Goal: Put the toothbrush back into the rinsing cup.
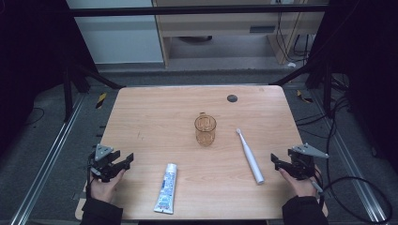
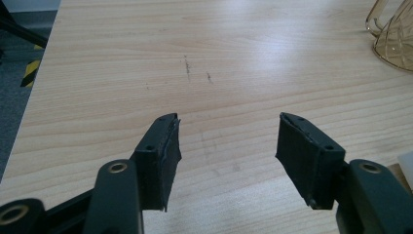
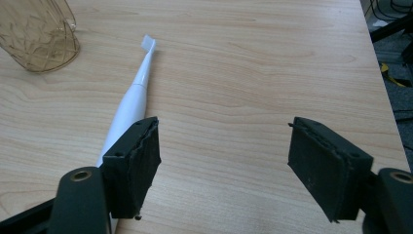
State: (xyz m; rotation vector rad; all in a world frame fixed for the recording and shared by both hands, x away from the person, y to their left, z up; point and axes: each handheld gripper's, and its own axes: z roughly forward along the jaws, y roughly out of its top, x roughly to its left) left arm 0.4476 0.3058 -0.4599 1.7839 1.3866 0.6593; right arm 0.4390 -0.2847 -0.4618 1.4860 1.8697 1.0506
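Observation:
An amber see-through cup (image 1: 205,130) stands upright mid-table; its side appears at the top right of the left gripper view (image 2: 394,34) and top left of the right gripper view (image 3: 36,34). A white electric toothbrush (image 1: 249,155) lies to its right, head pointing away (image 3: 131,97). A white toothpaste tube (image 1: 166,188) lies near the front edge. My left gripper (image 1: 123,161) rests at the table's left front, open, nothing between its jaws (image 2: 228,146). My right gripper (image 1: 278,161) sits at the right front, open and empty (image 3: 224,156), just right of the toothbrush handle.
A dark round cap (image 1: 232,98) sits in the wooden table (image 1: 155,112) near its far edge. Black frame legs, cables and metal rails surround the table on the floor. Bare wood lies between the two grippers and the cup.

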